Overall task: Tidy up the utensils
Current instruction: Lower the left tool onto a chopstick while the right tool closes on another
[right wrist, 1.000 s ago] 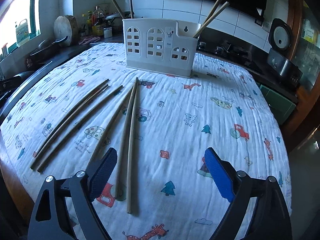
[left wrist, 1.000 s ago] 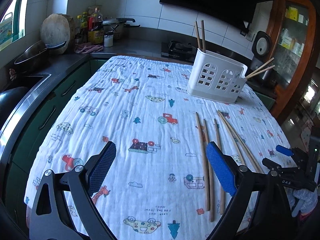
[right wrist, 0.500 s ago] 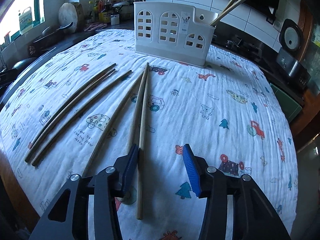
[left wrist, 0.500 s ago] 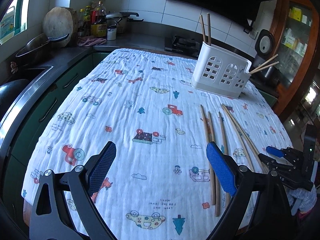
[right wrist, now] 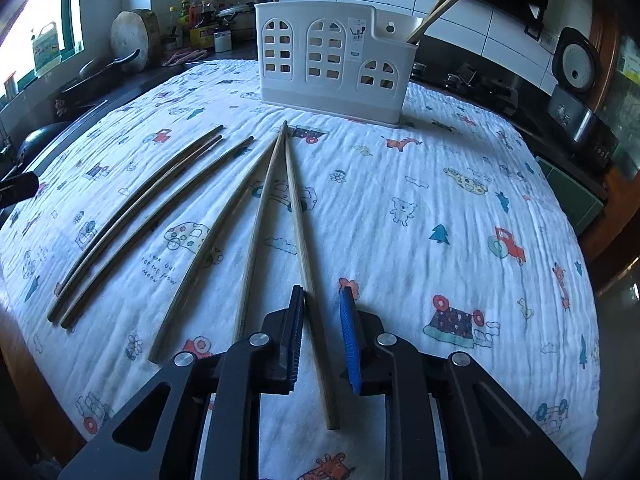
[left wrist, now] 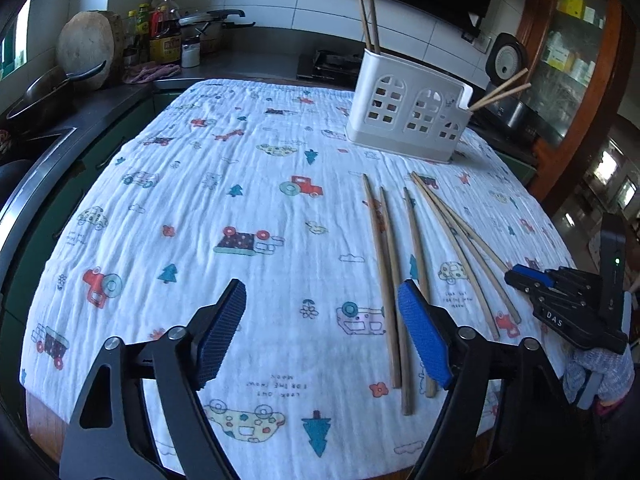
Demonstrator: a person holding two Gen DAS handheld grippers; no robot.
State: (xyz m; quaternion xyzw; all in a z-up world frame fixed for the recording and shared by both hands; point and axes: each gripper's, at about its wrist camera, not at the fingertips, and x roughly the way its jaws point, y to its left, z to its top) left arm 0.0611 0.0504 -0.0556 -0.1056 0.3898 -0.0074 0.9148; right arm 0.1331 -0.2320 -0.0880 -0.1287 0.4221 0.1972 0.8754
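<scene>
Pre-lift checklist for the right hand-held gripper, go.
1. Chopstick between the right hand-held gripper jaws: ok; they have just been closing.
2. Both pads pressing it: not ok, there is a gap on the right side.
3. Only one chopstick inside: ok, its neighbour lies outside.
4. Holder upright: ok.
5. Left hand-held gripper clear: ok; nothing is between its jaws, which have just narrowed.
6. Free slot in holder: cannot tell.

Daylight from the window (right wrist: pixel 44 40) at left; sharp centre, fisheye-bent dark edges.
</scene>
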